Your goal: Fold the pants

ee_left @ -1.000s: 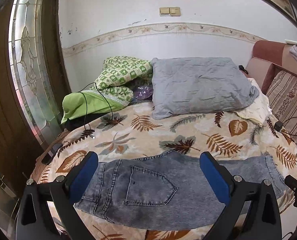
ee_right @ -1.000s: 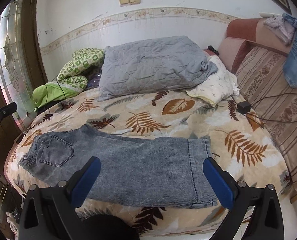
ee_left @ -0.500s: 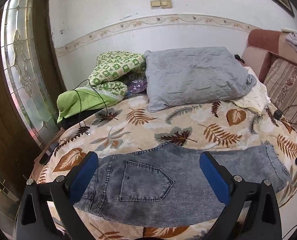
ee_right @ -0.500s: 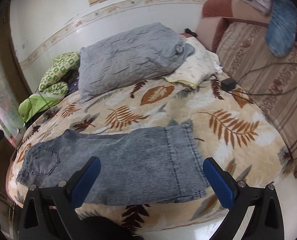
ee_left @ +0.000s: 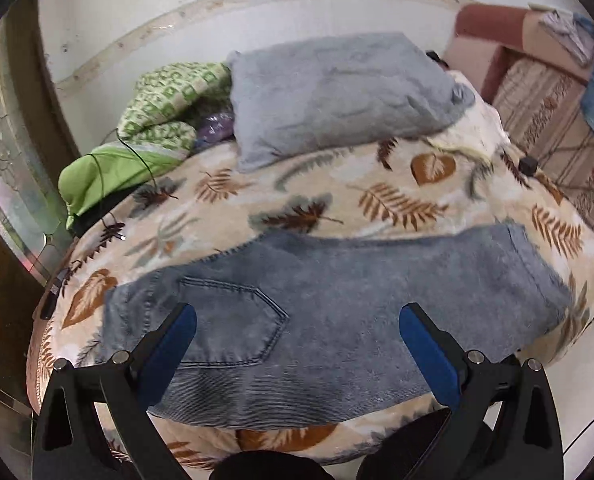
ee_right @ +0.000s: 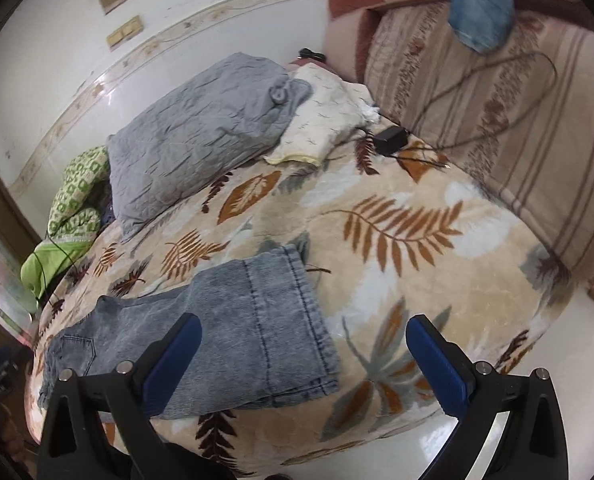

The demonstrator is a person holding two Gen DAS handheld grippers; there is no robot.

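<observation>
Pants (ee_left: 337, 300) flat on bed, below both wide-apart tools.

grey-blue acid-washed denim pants (ee_left: 337, 312) lie flat along the near edge of a bed, folded lengthwise so one leg sits on top of the other; the waist end points left, with a stitched back pocket (ee_left: 233, 324) facing up; the stacked leg hems (ee_right: 309, 312) point right, edges roughly aligned; the fabric looks mostly smooth, with slight rumpling near the waist
</observation>
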